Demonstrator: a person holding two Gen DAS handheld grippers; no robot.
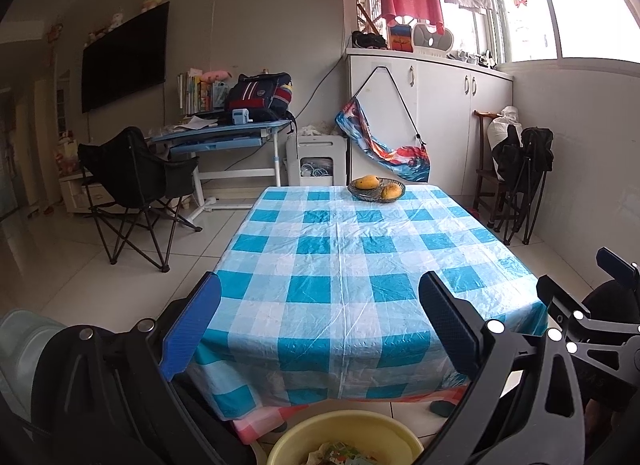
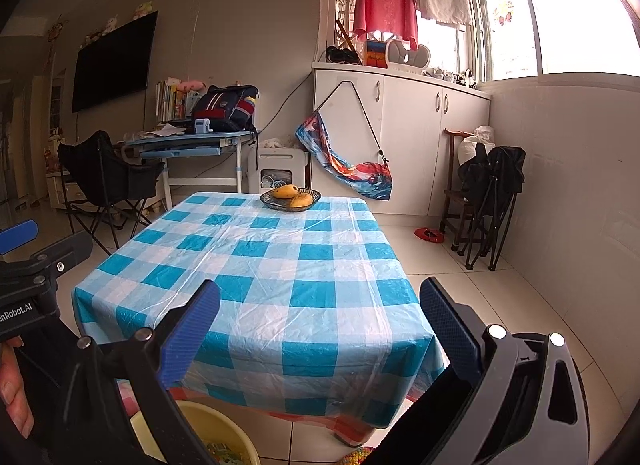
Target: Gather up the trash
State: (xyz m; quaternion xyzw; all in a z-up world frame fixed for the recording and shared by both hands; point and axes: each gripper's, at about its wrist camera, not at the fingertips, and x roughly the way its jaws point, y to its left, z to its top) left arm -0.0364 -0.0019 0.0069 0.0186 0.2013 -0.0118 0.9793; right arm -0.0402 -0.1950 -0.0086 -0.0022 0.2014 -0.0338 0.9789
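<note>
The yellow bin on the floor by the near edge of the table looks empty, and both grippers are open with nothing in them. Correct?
Not quite. The yellow bin already holds colourful wrappers, seen in the left wrist view. The rest stands: it sits on the floor at the table's near edge, and the left gripper and right gripper are open, holding nothing.

The only lettering I can read is in my right wrist view, at the far left edge: white letters "enRobot.AI" on the black body of my left tongs [image 2: 24,261], with the start of the word cut off by the frame. The spines of the books [image 1: 195,91] on the far desk carry print, but it is too small and blurred to make out. In my left wrist view I can read no text.
</note>
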